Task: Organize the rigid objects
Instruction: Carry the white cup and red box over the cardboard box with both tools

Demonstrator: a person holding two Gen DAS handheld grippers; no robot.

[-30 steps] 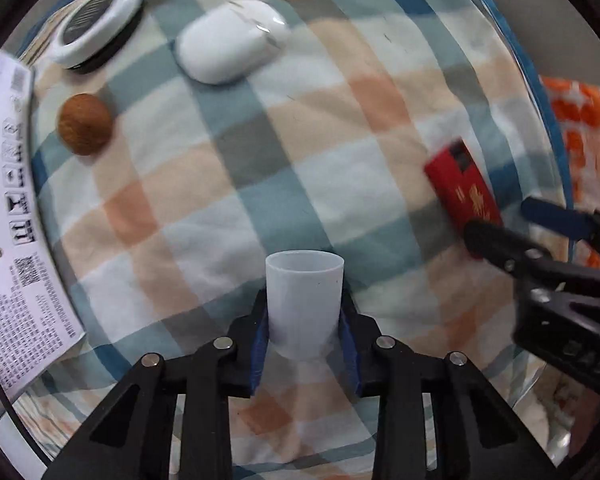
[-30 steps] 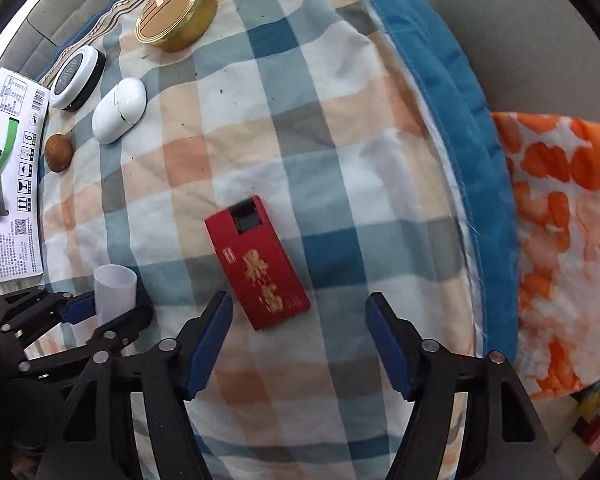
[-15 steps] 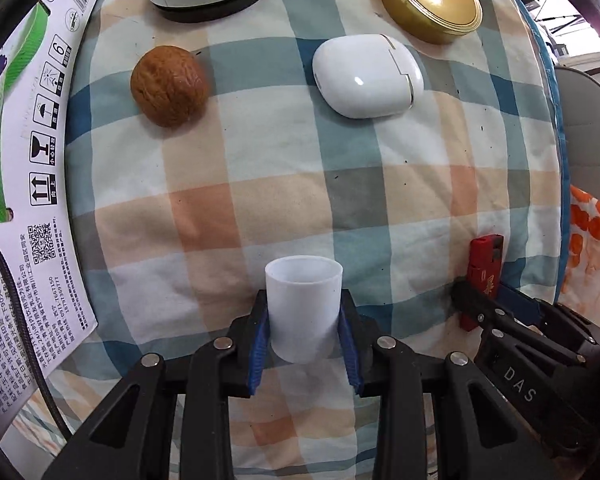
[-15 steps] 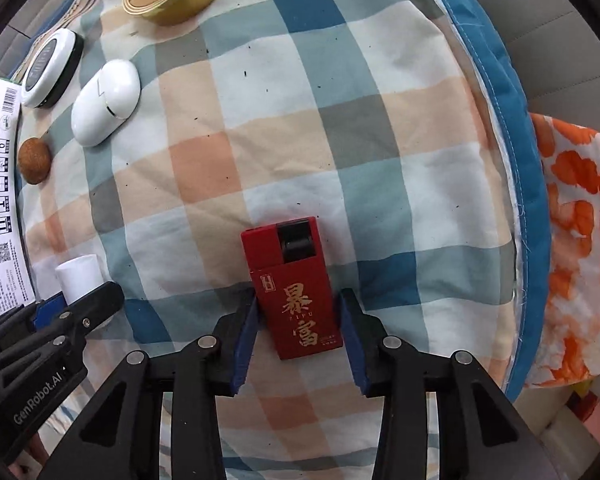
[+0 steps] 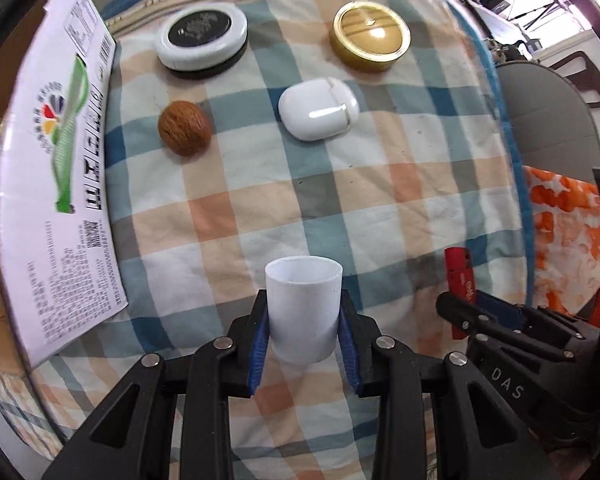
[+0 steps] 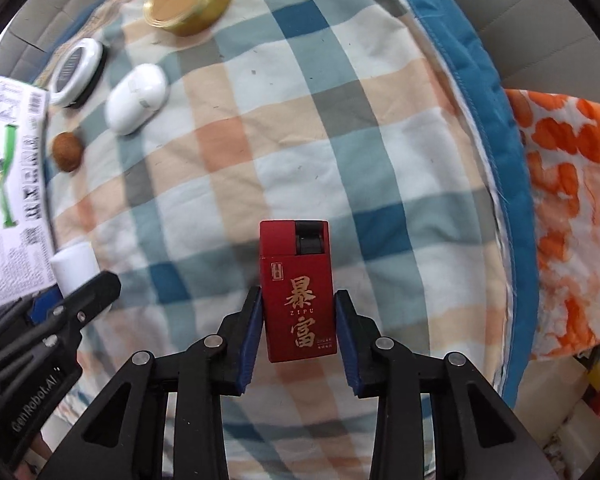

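Observation:
My left gripper point(image 5: 303, 336) is shut on a small white plastic cup point(image 5: 303, 312), held upright above the checked cloth point(image 5: 284, 200). My right gripper point(image 6: 298, 320) is shut on a red lighter point(image 6: 298, 292) with gold characters, held above the cloth point(image 6: 260, 100). The lighter point(image 5: 460, 280) and right gripper point(image 5: 500, 328) show at the lower right of the left wrist view. The cup point(image 6: 76, 268) and left gripper point(image 6: 52, 320) show at the left of the right wrist view.
At the far end lie a walnut point(image 5: 185, 128), a white earbud case point(image 5: 318, 111), a gold tin point(image 5: 370, 36) and a round white-and-black case point(image 5: 201, 35). A printed cardboard box point(image 5: 60, 160) stands on the left. An orange-patterned cloth point(image 6: 560, 220) lies past the blue edge on the right.
My right gripper closed on the red lighter and lifted it off the cloth. My left gripper rose and tilted with the cup, so the far objects came into fuller view.

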